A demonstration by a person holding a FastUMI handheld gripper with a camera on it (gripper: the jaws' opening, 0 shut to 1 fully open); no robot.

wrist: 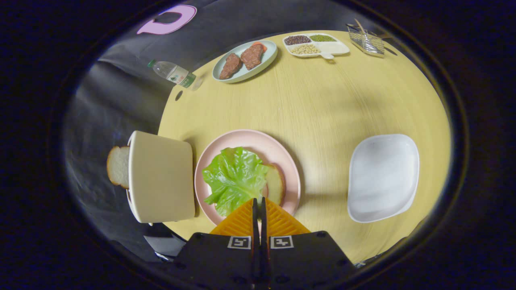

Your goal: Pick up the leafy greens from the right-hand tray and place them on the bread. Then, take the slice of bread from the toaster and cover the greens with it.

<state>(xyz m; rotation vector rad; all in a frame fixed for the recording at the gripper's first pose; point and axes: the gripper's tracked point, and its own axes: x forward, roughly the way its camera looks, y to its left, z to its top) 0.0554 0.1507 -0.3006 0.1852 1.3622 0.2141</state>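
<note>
Leafy greens [234, 179]: laid just ahead of the fingertips over the bread [275, 184] on the pink plate [248, 139], so the first step is judged done.
Long axis: roughly along the fingers' line (stem end unclear).
Gripper [259, 200]: fingers closed together, nothing held.
Toaster [161, 177]: beyond-left, second slice [118, 166] protruding leftward, to be fetched.
White tray [383, 177]: right, emptied.

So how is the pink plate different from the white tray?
The pink plate is round; the white tray is a rounded square. The pink plate holds a lettuce leaf on bread, just ahead of the closed gripper; the white tray holds nothing and sits off to the right. Both rest on the wooden table.
</note>
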